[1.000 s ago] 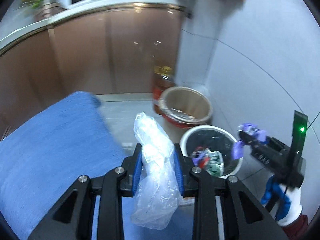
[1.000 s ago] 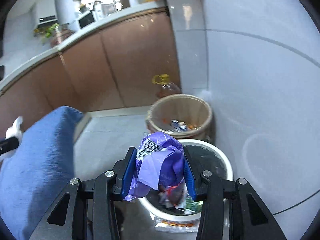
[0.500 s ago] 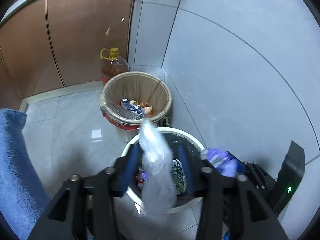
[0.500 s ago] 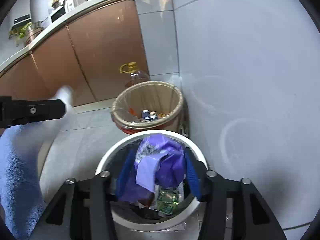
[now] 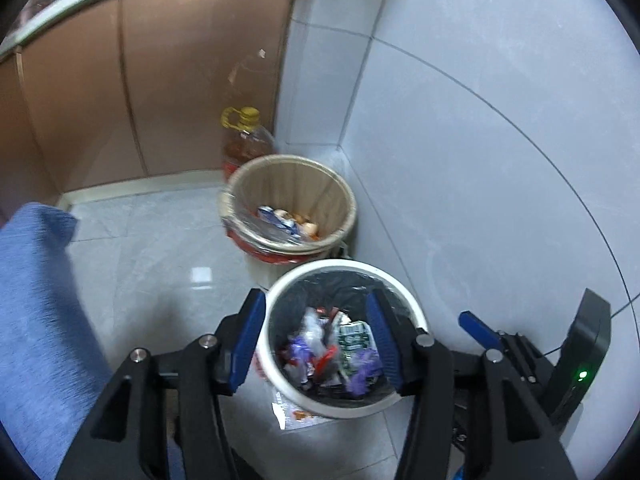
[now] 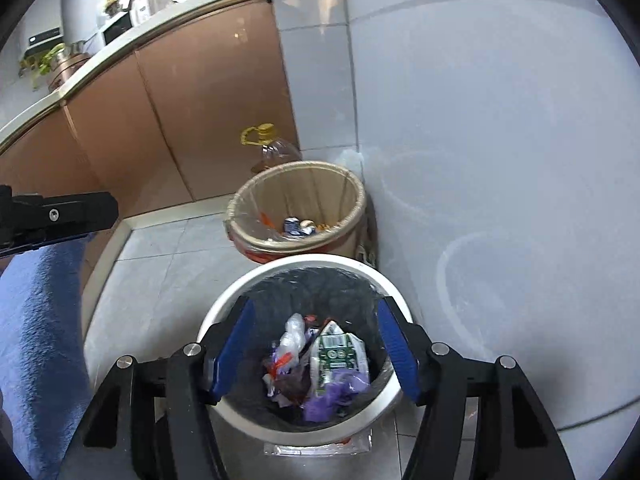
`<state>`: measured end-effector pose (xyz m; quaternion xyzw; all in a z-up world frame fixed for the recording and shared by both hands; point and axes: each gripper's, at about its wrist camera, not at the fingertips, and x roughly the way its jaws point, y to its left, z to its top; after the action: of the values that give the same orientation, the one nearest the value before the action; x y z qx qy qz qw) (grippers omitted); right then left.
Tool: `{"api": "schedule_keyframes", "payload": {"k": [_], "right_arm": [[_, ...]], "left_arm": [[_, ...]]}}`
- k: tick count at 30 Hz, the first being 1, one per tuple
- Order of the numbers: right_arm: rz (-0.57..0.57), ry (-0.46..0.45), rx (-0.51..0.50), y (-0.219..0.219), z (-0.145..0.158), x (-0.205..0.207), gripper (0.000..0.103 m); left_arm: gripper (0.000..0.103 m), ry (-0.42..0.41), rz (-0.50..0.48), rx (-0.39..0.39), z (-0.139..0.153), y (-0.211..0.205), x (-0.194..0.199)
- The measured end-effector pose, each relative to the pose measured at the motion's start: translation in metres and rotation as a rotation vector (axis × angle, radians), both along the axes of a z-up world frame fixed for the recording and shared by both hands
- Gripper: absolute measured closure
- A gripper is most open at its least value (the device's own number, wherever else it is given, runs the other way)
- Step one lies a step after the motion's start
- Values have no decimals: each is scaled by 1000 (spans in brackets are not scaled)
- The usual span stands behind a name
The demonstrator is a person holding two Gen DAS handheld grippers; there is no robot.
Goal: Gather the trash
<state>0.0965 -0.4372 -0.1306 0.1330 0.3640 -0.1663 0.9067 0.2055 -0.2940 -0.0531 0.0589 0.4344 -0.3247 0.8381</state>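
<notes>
Trash (image 6: 320, 364) in white bin (image 6: 240, 284), left gripper (image 5: 316, 336) fingers spread, right gripper (image 6: 314, 350) fingers opening, empty.

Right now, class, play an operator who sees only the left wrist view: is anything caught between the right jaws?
Observer: No. The right gripper is opening its jaws above the white bin, nothing between them.
Operator: What stands on the counter's far end?
Observer: A green plant beside a copper-coloured pot.
</notes>
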Motion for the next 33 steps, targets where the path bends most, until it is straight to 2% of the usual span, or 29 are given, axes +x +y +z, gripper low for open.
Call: {"api": "schedule_keyframes", "payload": {"k": [7, 9, 11, 17, 19, 24, 28, 33], "right_arm": [[68, -62, -29, 37, 36, -14, 33], [86, -81, -40, 49, 47, -21, 31], [105, -96, -52, 64, 56, -28, 29], [172, -119, -95, 109, 73, -46, 18], [201, -127, -118, 129, 78, -52, 10], [256, -168, -159, 163, 88, -66, 1], [282, -185, -167, 179, 91, -77, 0], [294, -193, -184, 191, 91, -90, 0]], "left_arm": [[52, -109, 80, 2, 28, 55, -28], [46, -132, 100, 14, 32, 74, -40], [45, -152, 127, 17, 35, 96, -54], [40, -223, 215, 31, 41, 166, -97], [39, -252, 256, 39, 44, 190, -110], [37, -317, 364, 39, 53, 236, -134], [36, -341, 438, 23, 60, 262, -152], [36, -361, 490, 21, 59, 273, -170]]}}
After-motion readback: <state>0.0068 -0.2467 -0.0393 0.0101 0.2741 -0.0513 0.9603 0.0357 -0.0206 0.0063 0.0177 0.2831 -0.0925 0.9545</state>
